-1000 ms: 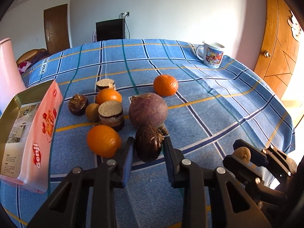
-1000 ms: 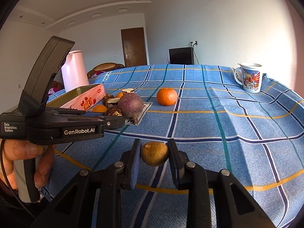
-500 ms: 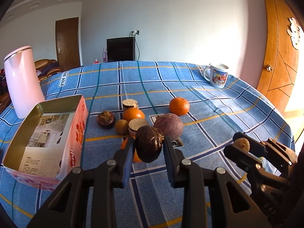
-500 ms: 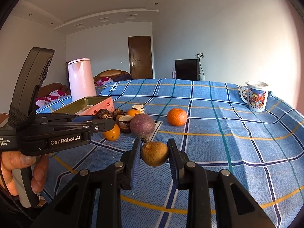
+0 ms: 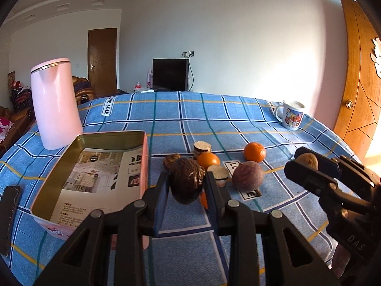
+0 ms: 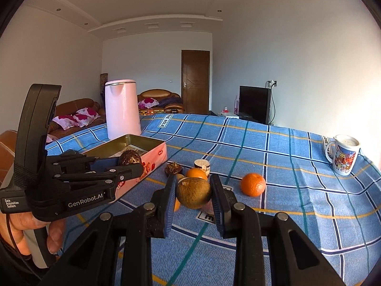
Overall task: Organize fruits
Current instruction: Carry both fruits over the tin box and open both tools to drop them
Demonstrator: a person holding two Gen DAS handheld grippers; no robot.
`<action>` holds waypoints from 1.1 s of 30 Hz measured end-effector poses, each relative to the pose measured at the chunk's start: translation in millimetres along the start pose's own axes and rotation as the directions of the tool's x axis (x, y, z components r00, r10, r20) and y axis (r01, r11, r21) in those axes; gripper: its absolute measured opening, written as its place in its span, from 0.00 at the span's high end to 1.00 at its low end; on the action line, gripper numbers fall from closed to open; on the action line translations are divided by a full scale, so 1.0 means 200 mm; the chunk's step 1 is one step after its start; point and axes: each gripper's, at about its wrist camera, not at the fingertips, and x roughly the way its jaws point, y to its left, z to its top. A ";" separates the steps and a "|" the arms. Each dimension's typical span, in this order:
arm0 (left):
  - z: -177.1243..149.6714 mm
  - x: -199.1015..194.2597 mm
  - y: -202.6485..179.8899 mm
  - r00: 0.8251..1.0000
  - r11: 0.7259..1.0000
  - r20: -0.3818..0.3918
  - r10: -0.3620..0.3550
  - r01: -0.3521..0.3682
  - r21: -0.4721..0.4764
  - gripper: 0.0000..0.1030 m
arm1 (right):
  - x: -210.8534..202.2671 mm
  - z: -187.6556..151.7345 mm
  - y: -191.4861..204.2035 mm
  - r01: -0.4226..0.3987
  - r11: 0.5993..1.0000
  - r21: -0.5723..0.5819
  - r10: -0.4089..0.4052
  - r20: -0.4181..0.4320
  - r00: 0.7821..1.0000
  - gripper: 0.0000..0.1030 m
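My left gripper (image 5: 187,186) is shut on a dark brown wrinkled fruit (image 5: 187,182) and holds it above the table, just right of the open pink tin box (image 5: 95,166). My right gripper (image 6: 193,193) is shut on a small brown kiwi-like fruit (image 6: 193,192), held above the table. The other fruits lie in a group on the blue checked cloth: oranges (image 5: 254,152) (image 5: 208,159), a purple fruit (image 5: 247,176), cut brown pieces (image 5: 202,147). The left gripper also shows in the right wrist view (image 6: 129,164), next to the tin (image 6: 152,152).
A tall pink kettle (image 5: 56,104) stands behind the tin. A printed mug (image 5: 291,115) stands at the far right of the table. A dark phone-like object (image 5: 9,205) lies at the left edge. A wooden door (image 5: 357,76) is on the right.
Both grippers have risen with their fruits. The left gripper has lifted the dark fruit off the table and moved towards the tin box.
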 end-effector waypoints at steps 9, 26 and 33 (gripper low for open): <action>0.05 0.01 0.18 0.999 0.998 0.015 0.048 -0.047 -0.037 0.69 | 0.14 0.19 0.12 -0.065 0.996 -0.054 0.065 0.004 0.998 0.71; 0.10 0.11 0.53 0.988 0.983 -0.015 0.153 -0.154 -0.103 0.69 | 0.47 0.42 0.35 -0.151 0.984 -0.091 0.148 -0.040 0.988 0.71; 0.11 0.15 0.61 0.985 0.979 -0.033 0.166 -0.169 -0.114 0.69 | 0.64 0.43 0.45 -0.177 0.981 -0.077 0.169 -0.090 0.981 0.71</action>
